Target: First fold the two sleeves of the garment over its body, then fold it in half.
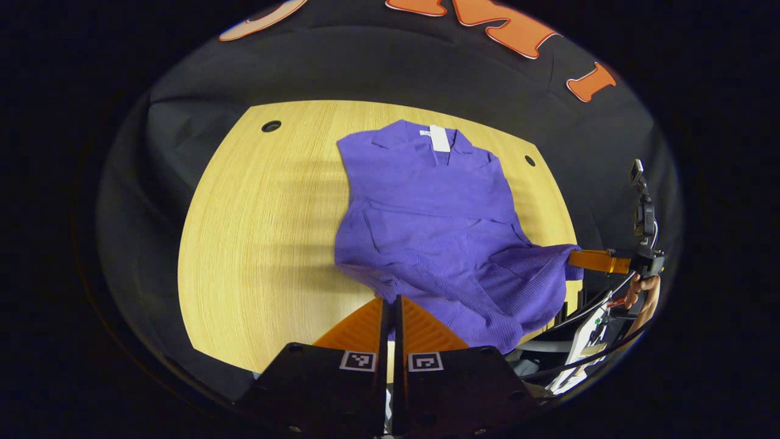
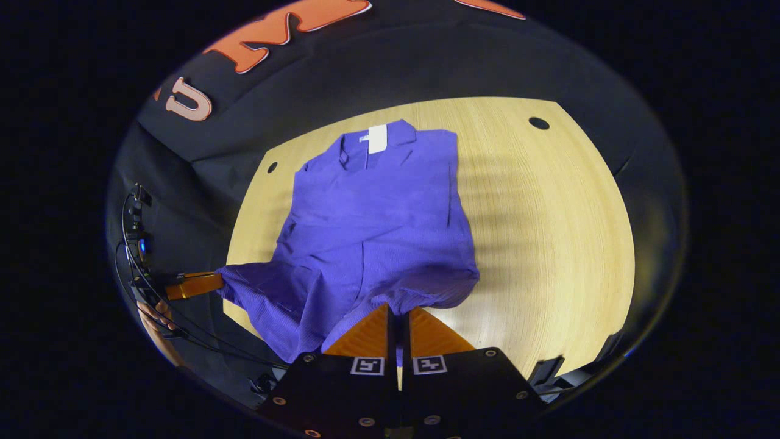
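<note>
While lying collar-away on table (image 1: 256, 244), garment (image 1: 426, 207) shows both sleeves already folded over body. Hem lifted off table at near edge, pinched at two corners. Left gripper (image 1: 393, 302): fingers closed on hem corner, fabric clamped between them. Right gripper (image 2: 397, 311): fingers closed on opposite hem corner. Seen from left gripper view, right gripper (image 1: 585, 259) at far right, hand (image 1: 646, 289) behind it; fabric stretched between both grip points. White tag (image 1: 440, 138) at collar, near far table edge.
</note>
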Action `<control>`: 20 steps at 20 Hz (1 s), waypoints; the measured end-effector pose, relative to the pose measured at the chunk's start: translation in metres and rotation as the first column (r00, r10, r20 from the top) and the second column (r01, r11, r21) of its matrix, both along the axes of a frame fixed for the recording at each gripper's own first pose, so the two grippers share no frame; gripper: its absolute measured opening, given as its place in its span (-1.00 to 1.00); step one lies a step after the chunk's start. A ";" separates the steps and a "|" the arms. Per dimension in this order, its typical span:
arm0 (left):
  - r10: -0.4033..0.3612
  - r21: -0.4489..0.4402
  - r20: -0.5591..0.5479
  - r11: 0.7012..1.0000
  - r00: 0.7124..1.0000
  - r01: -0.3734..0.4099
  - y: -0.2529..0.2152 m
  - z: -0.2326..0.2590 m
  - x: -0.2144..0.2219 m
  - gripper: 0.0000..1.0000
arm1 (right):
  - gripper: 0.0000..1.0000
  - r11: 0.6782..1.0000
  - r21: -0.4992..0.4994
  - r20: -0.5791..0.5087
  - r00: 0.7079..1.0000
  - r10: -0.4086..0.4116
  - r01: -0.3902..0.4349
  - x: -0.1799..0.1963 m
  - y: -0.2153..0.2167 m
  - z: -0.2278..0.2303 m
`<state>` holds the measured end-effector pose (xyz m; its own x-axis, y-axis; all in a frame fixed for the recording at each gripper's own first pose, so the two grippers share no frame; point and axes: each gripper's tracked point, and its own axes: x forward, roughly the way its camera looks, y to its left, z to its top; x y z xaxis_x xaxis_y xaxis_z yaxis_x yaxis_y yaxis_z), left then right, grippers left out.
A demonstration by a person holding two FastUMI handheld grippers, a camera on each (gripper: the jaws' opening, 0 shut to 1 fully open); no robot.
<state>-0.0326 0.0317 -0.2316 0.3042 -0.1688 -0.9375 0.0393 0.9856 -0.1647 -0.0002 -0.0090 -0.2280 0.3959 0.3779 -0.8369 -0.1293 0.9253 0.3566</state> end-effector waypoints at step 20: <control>-0.038 0.178 0.091 0.984 0.995 0.021 -0.004 0.011 0.239 -0.90 | -0.95 0.998 0.071 0.028 1.000 -0.003 0.001 0.212 0.001 0.030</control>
